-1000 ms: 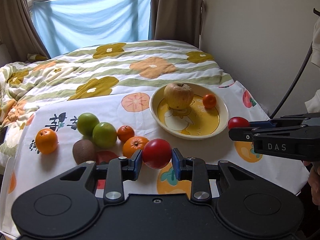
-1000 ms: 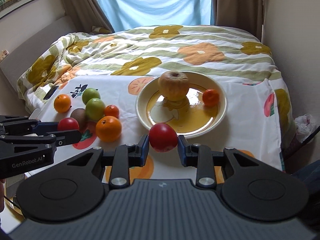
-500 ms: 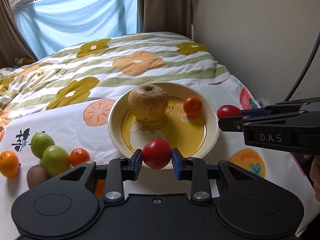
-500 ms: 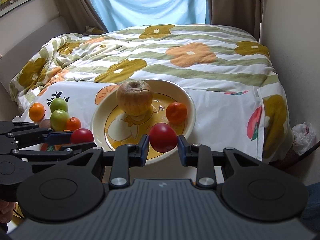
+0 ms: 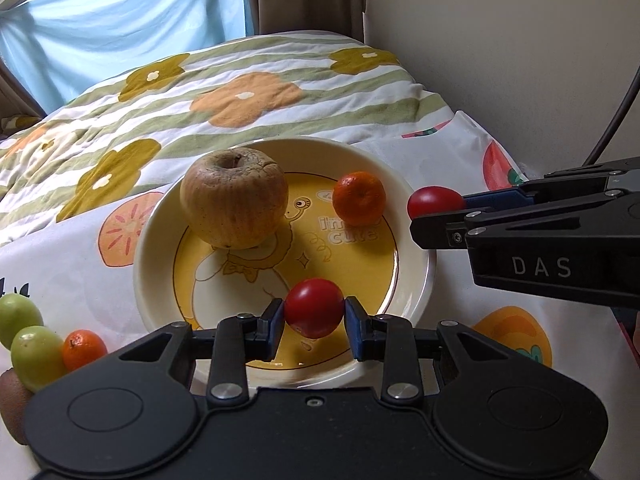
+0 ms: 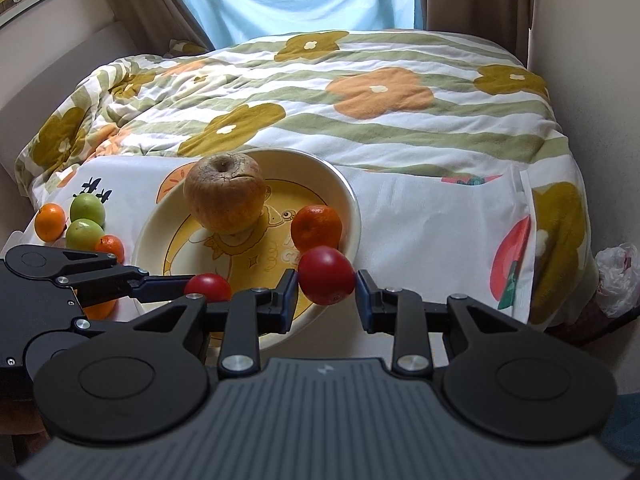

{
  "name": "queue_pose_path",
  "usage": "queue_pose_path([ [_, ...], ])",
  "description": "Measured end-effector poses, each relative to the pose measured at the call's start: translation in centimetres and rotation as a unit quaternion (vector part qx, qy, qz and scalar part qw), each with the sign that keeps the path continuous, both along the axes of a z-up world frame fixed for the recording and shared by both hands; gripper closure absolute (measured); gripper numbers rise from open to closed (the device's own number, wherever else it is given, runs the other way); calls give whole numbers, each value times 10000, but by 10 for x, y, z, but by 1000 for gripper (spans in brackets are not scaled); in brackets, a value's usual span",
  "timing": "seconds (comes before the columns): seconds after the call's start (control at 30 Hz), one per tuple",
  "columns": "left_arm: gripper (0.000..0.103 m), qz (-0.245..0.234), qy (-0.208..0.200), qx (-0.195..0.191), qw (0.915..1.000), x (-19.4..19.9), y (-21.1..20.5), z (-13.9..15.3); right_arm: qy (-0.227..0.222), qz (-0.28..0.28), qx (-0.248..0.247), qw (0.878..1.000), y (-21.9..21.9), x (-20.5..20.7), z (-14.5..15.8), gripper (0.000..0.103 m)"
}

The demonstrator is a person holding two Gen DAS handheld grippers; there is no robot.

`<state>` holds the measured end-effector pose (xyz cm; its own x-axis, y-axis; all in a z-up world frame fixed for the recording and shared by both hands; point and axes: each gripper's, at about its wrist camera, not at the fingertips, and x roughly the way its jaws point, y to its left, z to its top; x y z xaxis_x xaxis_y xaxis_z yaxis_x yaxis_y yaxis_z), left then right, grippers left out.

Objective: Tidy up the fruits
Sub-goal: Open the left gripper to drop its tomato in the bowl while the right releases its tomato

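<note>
Bedside table under fruit-print cloth (image 5: 440,152), floral quilt (image 6: 360,92) beyond. Left gripper (image 5: 314,320) clamps a red tomato (image 5: 314,307) over the plate's (image 5: 416,200) near side. Right gripper (image 6: 327,292) grips another tomato (image 6: 326,276) at the plate's right rim. Apple (image 5: 234,198) and mandarin (image 5: 359,199) lie on the plate.

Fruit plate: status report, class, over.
Left tool and right tool each shut on a red tomato, over the plate. Apple and mandarin already plated. Nothing blocking.

On the yellow plate (image 5: 416,284), a wrinkled apple (image 5: 234,198) fills the far left and a small orange (image 5: 359,199) the far right; the near half and the centre gap lie bare.
</note>
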<state>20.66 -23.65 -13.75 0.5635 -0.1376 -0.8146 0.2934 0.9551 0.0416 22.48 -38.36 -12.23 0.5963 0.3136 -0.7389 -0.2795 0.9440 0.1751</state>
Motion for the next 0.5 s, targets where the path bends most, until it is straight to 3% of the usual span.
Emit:
queue_pose_path([
  [0.07, 45, 22, -20, 28, 10000, 1, -1, 1, -1, 12, 3, 10000, -1, 2, 0, 58],
  [0.1, 23, 55, -61, 29, 10000, -1, 0, 3, 1, 30, 9, 10000, -2, 3, 0, 58],
  [0.13, 11, 105, -164, 33, 9998, -3, 1, 6, -3, 52, 13, 10000, -2, 4, 0, 58],
  [0.5, 10, 294, -206, 95, 9993, -23, 24, 17, 97, 410, 124, 9990, 11, 12, -4, 58],
])
